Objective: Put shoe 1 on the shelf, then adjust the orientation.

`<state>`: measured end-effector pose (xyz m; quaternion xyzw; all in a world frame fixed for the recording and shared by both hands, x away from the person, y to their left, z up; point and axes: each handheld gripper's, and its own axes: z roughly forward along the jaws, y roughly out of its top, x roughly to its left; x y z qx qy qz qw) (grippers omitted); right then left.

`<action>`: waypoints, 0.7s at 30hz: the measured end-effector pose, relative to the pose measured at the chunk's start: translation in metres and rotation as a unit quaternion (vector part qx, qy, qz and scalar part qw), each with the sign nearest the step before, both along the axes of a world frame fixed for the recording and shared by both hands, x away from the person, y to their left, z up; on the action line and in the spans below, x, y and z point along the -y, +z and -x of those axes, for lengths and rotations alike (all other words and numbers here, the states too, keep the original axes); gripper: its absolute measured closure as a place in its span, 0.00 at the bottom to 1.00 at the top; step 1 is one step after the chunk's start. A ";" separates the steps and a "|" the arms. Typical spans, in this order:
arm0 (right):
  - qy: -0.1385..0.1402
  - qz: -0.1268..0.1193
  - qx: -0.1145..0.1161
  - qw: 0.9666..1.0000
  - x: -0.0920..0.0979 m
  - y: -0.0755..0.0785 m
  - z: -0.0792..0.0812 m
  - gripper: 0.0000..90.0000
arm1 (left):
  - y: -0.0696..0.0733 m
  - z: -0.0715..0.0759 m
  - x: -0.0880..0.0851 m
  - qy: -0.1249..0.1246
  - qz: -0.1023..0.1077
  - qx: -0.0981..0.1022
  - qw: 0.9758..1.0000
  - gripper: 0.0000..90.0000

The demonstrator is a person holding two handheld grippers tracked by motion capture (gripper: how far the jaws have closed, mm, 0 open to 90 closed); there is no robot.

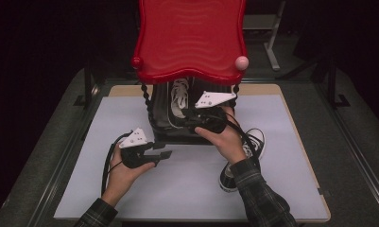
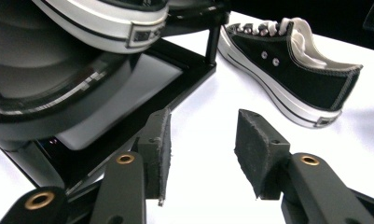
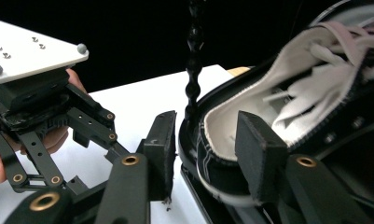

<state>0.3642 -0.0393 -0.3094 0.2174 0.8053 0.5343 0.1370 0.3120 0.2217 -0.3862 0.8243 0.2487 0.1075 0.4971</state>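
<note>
Left hand-held gripper (image 1: pixel 162 153) hovers low over the white counter (image 1: pixel 187 189), jaws half apart, nothing between them; it waits beside the black shoe rack (image 1: pixel 177 135). One black canvas sneaker (image 1: pixel 246 151) lies on the counter, near the right forearm. Right hand-held gripper (image 3: pixel 203 140): jaws parted astride the heel collar of the second sneaker (image 3: pixel 287 107) on the rack, pads apparently off it, likely a release. Heel patches are too blurred to read. Red shelf top (image 1: pixel 189 38) behind.

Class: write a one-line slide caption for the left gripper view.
Open left gripper over the white table sheet, a black-and-white canvas sneaker lying beyond.
</note>
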 end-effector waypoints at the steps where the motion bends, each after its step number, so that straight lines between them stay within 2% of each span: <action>1: -0.001 -0.002 -0.003 1.000 0.004 0.000 0.003 0.60 | -0.001 0.001 0.000 -0.002 -0.001 0.000 1.000 0.60; 9: -0.030 -0.003 -0.027 0.999 0.039 -0.007 0.023 0.58 | -0.007 0.006 0.007 -0.016 -0.009 -0.010 1.000 0.59; 15: -0.051 0.005 -0.030 0.998 0.067 -0.017 0.034 0.60 | -0.013 0.010 0.007 -0.022 -0.020 -0.016 0.999 0.57; 16: -0.056 0.003 -0.034 0.998 0.073 -0.019 0.036 0.62 | -0.013 0.011 0.006 -0.023 -0.022 -0.016 0.999 0.56; 20: -0.082 0.006 -0.036 0.996 0.100 -0.030 0.039 0.82 | -0.015 0.014 0.001 -0.020 -0.026 -0.015 0.999 0.56; 21: -0.093 0.013 -0.039 0.995 0.107 -0.033 0.038 0.86 | -0.015 0.014 0.000 -0.019 -0.027 -0.015 0.999 0.56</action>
